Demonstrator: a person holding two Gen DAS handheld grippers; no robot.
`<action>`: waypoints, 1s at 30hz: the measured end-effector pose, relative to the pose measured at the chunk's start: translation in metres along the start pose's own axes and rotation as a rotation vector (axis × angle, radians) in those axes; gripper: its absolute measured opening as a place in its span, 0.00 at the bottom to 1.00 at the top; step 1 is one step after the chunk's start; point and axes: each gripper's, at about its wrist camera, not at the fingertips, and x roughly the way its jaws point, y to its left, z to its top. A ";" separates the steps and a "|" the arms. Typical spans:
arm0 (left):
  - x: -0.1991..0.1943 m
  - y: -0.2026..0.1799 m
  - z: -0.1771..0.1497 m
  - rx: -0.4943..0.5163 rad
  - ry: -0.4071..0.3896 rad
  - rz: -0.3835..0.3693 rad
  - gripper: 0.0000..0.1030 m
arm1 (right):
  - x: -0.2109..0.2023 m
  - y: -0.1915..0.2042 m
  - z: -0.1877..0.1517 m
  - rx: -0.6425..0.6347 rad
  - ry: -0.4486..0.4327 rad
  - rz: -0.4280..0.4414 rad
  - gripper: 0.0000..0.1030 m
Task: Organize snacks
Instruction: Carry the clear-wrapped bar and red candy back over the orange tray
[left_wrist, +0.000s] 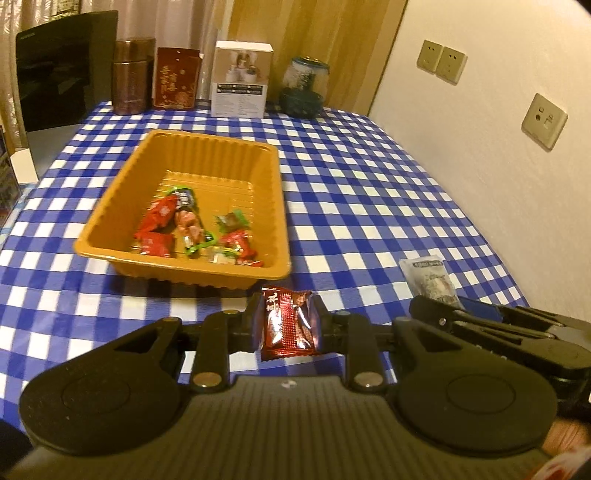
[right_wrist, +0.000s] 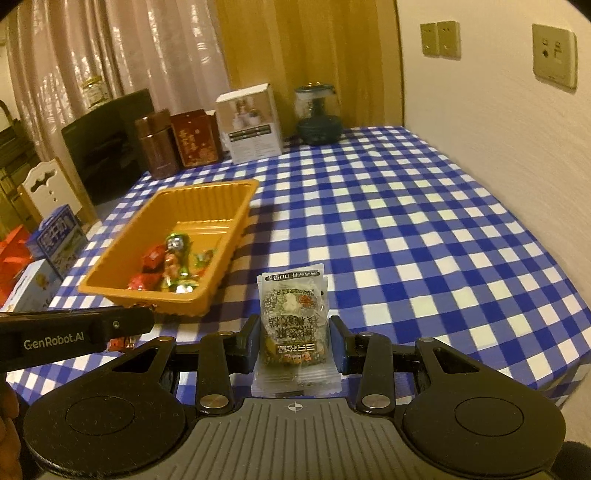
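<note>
**A:** What is the left hand-held gripper (left_wrist: 286, 325) doing?

**B:** It is clenched on a dark red snack packet (left_wrist: 290, 323) — the two pads press its sides, and the packet stands upright between them, above the blue-and-white checked counter (left_wrist: 369, 206).

**A:** And the right hand-held gripper (right_wrist: 293, 339)?

**B:** It is grasping a clear packet with a greenish printed filling (right_wrist: 293, 321), also upright, its printing upside down from the wrist view. From the left wrist view that same packet (left_wrist: 430, 278) shows to the right, poking out past the right tool's black fingers.

**A:** Where is the tray?

**B:** The orange plastic tray (left_wrist: 122, 218) sits on the counter ahead and to the left of both tools. Inside lie several wrapped sweets (left_wrist: 192, 229) — red wrappers, green ones, one pinkish — gathered in the near half; the far half is bare ribbed plastic.

**A:** Anything else on the counter?

**B:** Along the far edge stand a brown canister (left_wrist: 133, 75), a red box with gold lettering (left_wrist: 175, 79), a white carton (left_wrist: 240, 79) and a dark glass jar (left_wrist: 304, 86). Neither held packet touches the tray.
</note>
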 end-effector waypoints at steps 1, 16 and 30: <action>-0.003 0.002 0.000 -0.001 -0.002 0.002 0.22 | -0.001 0.003 0.000 -0.004 -0.001 0.001 0.38; -0.032 0.026 0.001 0.000 -0.036 0.038 0.22 | -0.009 0.037 0.002 -0.042 -0.006 0.031 0.38; -0.033 0.044 0.005 -0.019 -0.039 0.056 0.22 | 0.000 0.056 0.003 -0.055 0.007 0.067 0.38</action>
